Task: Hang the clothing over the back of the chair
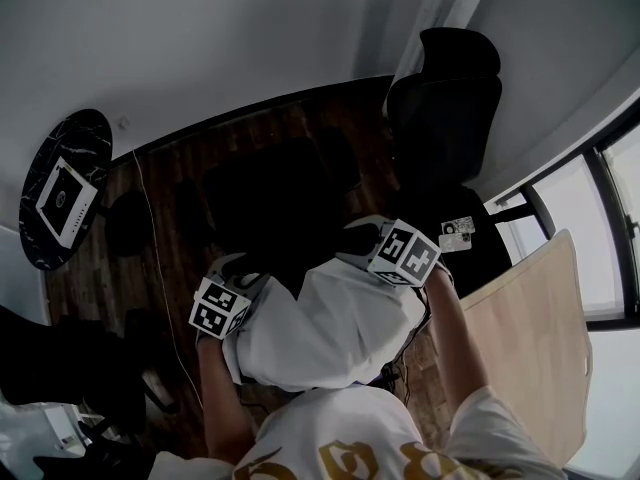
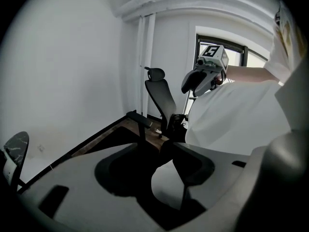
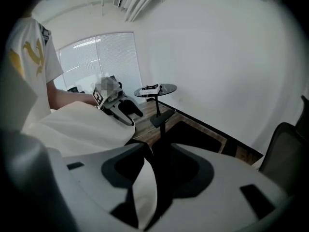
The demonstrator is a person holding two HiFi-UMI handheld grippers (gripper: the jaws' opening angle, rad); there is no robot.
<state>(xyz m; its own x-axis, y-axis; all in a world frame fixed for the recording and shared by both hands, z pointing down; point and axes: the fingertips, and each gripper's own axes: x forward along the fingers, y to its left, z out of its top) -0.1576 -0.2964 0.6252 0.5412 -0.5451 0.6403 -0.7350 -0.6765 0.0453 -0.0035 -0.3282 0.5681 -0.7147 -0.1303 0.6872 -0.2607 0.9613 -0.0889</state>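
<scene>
As it hangs, clothing [image 1: 330, 318] — lengthwise left-to-right

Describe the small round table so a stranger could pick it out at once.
Follow the dark wooden floor to its left end in the head view, by the white wall. There stands the small round table. Unlike the black office chair opposite, its top is black marble with a white square item on it.
</scene>
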